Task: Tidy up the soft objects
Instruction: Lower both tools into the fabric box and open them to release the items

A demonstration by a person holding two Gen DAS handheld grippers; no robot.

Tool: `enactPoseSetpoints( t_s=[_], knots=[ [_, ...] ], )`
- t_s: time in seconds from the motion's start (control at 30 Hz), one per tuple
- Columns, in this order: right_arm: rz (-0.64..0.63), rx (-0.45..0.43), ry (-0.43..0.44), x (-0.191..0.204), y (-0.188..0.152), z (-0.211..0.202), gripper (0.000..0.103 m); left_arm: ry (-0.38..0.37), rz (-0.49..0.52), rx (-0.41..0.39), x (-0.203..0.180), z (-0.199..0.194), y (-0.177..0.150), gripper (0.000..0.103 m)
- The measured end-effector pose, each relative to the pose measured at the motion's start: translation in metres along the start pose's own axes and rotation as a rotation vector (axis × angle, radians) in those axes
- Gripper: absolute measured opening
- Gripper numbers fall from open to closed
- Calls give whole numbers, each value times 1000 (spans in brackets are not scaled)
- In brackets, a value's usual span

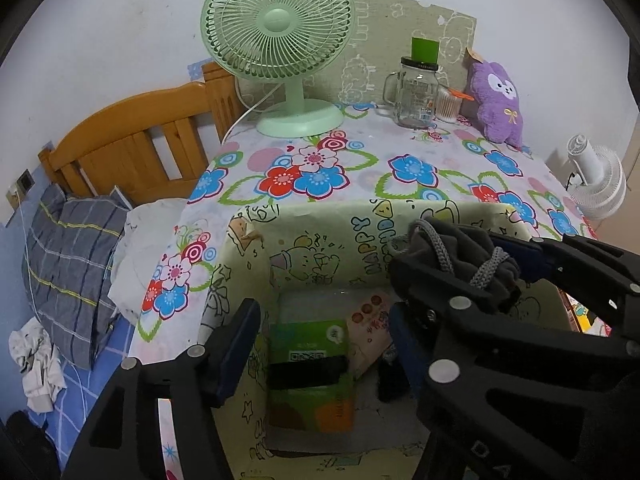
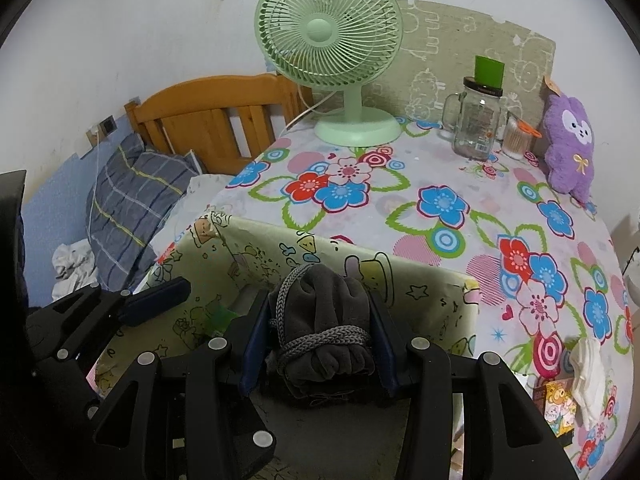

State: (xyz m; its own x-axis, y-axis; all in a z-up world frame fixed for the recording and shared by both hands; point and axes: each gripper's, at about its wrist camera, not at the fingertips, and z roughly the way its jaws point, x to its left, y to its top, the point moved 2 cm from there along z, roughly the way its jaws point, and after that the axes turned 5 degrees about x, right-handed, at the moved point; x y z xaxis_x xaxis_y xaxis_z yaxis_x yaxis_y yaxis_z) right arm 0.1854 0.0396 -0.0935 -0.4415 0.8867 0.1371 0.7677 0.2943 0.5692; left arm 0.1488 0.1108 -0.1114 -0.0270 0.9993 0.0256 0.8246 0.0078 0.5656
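Note:
My right gripper (image 2: 320,332) is shut on a dark grey soft bundle (image 2: 326,312) tied with a grey cord, held over the open cartoon-print box (image 2: 400,280). In the left wrist view the bundle (image 1: 460,256) and right gripper (image 1: 472,268) sit over the box's right side. My left gripper (image 1: 320,344) is open and empty above the box (image 1: 320,240) opening; one of its fingers (image 2: 156,300) shows at the box's left wall. A purple plush toy (image 1: 498,100) (image 2: 570,144) stands at the table's far right.
A green packet (image 1: 310,360) and papers lie in the box. A green fan (image 1: 280,40), glass jar (image 1: 414,92) and cotton-swab tub (image 1: 448,106) stand at the back of the floral table (image 2: 440,208). A tissue box (image 2: 576,384) is on the right. A bed with pillow (image 1: 68,252) lies left.

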Motion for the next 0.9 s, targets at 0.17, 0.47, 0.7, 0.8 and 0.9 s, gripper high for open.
enactPoseSetpoints(
  t_s=[0.17, 0.47, 0.7, 0.8, 0.9],
  knots=[
    [-1, 1, 0, 1, 1, 0, 61, -22, -1, 8, -2, -2, -1, 76],
    [3, -18, -26, -1, -2, -11, 75, -9, 5, -25, -6, -14, -3, 84],
    [12, -50, -34, -3, -6, -28, 78, -23, 4, -44, -13, -24, -4, 88],
    [17, -64, -41, -6, -7, -35, 79, -22, 12, -58, -17, -31, -4, 88],
    [25, -77, -50, -10, -9, -43, 80, -19, 23, -71, -23, -36, -3, 89]
  ],
)
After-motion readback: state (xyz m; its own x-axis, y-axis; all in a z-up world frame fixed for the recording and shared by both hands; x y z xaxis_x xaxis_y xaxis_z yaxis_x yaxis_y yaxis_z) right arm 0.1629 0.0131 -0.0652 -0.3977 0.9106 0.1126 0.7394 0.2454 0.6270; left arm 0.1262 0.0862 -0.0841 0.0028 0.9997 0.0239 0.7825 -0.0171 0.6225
